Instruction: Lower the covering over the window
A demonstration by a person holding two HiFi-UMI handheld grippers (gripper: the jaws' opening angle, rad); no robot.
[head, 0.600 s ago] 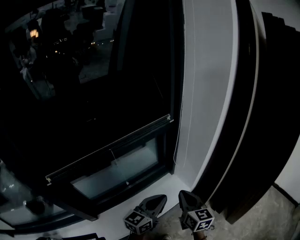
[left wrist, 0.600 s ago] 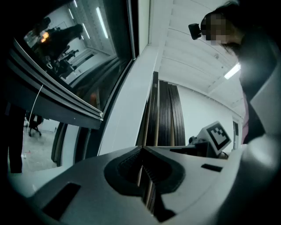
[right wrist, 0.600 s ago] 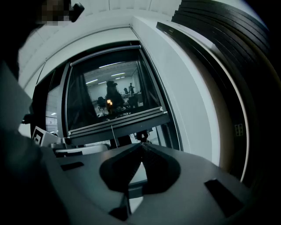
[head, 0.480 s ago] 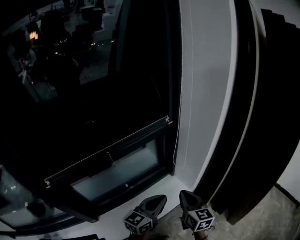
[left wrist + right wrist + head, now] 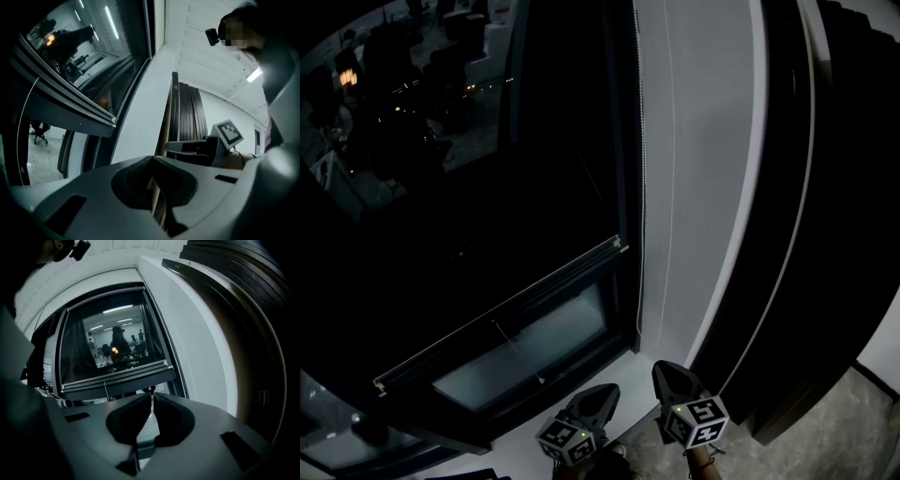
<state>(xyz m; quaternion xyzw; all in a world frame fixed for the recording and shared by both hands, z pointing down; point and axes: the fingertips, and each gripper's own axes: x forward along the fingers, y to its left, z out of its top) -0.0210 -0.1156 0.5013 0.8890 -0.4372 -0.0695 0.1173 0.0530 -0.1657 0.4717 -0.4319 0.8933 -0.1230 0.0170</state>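
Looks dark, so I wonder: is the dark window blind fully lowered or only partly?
Partly: its grey bottom rail hangs above the white sill, leaving a strip of pale glass uncovered.

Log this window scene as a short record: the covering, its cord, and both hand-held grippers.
covering: dark roller blind, partly down
bottom edge: grey metal bottom bar, above a pale uncovered strip of glass
cord: thin white beaded cord, hanging along the window's right edge, not gripped
left hand-held gripper: shut, empty, low over the white sill
right hand-held gripper: shut, empty, beside the left one
task state: window not fully covered
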